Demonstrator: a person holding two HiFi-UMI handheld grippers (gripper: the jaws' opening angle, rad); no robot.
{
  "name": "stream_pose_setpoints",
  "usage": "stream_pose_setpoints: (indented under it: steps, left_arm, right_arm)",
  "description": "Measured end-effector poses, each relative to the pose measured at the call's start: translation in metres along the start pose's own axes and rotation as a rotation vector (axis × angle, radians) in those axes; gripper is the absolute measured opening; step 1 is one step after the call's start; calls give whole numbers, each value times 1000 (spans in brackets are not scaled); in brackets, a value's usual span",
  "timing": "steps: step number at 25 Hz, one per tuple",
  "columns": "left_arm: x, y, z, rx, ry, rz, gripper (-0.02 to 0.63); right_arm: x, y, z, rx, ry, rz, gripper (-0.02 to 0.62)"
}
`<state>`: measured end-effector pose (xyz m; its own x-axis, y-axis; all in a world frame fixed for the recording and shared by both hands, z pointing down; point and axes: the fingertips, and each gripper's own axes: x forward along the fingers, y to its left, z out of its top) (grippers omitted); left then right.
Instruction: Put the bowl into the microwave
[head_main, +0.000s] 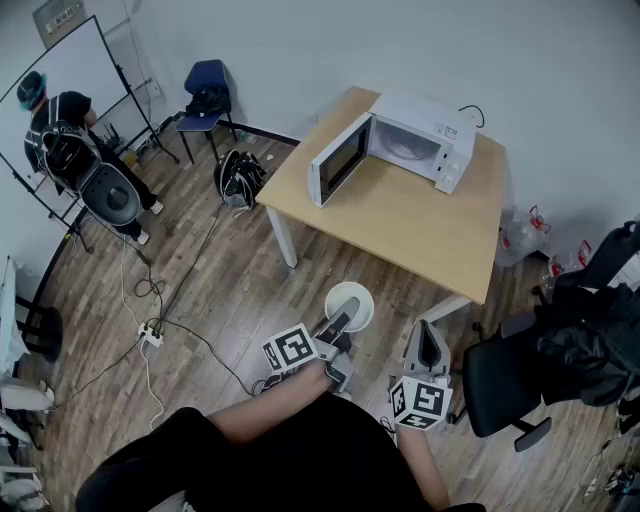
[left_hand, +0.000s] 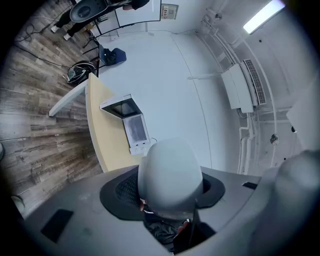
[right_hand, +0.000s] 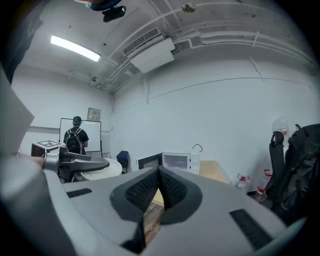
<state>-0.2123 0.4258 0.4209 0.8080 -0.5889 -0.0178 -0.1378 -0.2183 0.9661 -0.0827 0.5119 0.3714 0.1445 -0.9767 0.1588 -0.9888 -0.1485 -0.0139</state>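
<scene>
Open wood floor between table edge and bowl in left claw

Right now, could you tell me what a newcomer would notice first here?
The white microwave stands with its door open on the wooden table. Nearer, the left gripper holds a white bowl above the floor, short of the table.

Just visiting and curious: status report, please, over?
Left hand-held gripper shut on white bowl. Right hand-held gripper shut, empty. Microwave door open, nothing blocking it.
</scene>
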Motion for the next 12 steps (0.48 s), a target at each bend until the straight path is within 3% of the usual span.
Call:
stream_pose_setpoints:
  steps: [5, 9, 12]
  left_arm:
    - [3, -3, -8, 12, -2, -11, 225]
    - [1, -13, -16, -59, -25, -69, 225]
    - [2, -9, -22, -35, -9, -46, 225]
  right_arm:
    - [-4, -9, -5, 6, 4, 7, 60]
    - [-14, -15, -11, 66, -8, 13, 60]
    - [-19, -22, -20, 80, 7, 10, 60]
